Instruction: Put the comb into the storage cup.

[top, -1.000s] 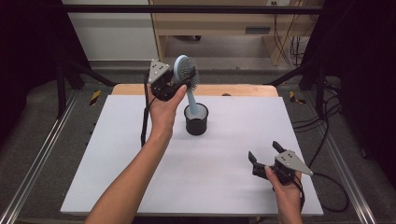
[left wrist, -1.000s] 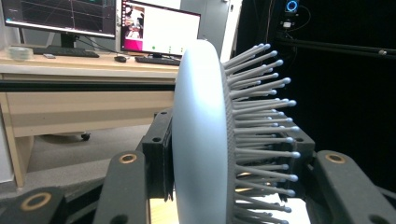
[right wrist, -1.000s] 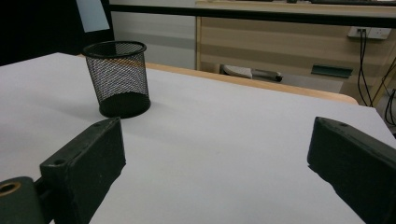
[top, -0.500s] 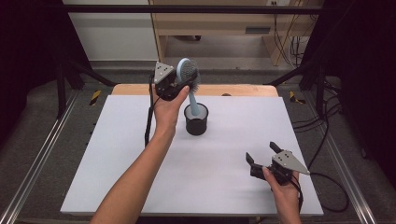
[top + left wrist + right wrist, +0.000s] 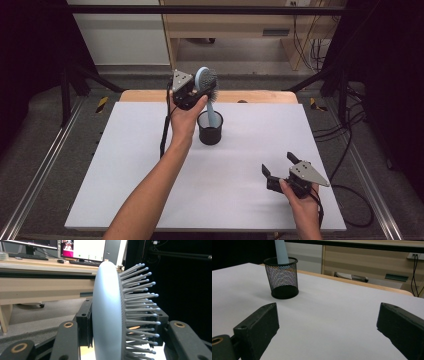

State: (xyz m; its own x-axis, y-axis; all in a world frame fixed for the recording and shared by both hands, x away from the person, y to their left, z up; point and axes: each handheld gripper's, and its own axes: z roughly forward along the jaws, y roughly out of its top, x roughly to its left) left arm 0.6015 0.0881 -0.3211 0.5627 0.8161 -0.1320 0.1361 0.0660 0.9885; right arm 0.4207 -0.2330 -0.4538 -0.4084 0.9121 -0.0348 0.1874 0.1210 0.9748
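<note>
Hairbrush [image 5: 207,82] clamped in left gripper [image 5: 192,95] fingers, white tabletop [image 5: 150,165], right gripper [image 5: 282,167] fingers apart, desk behind [image 5: 37,265]

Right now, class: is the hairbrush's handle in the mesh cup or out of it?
In. The hairbrush handle dips below the mesh cup rim; the left claw grips the head.

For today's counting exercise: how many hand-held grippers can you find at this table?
2. The left hand-held gripper is raised at the far edge, shut on the hairbrush over the mesh cup; the right hand-held gripper rests open near the front right.
</note>
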